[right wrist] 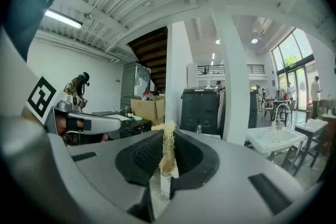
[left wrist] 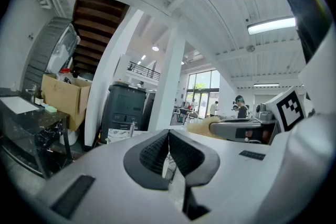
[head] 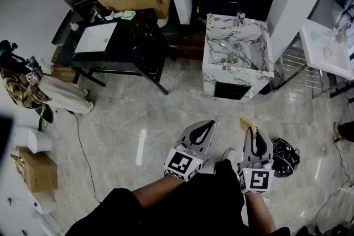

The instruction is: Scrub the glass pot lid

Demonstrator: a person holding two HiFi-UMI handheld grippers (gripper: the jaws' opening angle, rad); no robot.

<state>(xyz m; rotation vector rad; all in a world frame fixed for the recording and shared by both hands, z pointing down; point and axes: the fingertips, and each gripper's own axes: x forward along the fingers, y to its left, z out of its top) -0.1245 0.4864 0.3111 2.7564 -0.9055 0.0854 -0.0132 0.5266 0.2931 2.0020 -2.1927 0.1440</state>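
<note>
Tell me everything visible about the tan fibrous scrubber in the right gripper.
The tan fibrous scrubber looks like coarse, loofah-like fibre, thin and flat with frayed edges. It stands upright and edge-on, pinched between the dark ribbed pads of the right gripper, its top poking beyond the jaw tips. Nothing else touches it; it is held in the air above the grey tiled floor.

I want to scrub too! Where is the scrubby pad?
The scrubby pad is low right in the head view, pinched in the right gripper, beside the left gripper.
</note>
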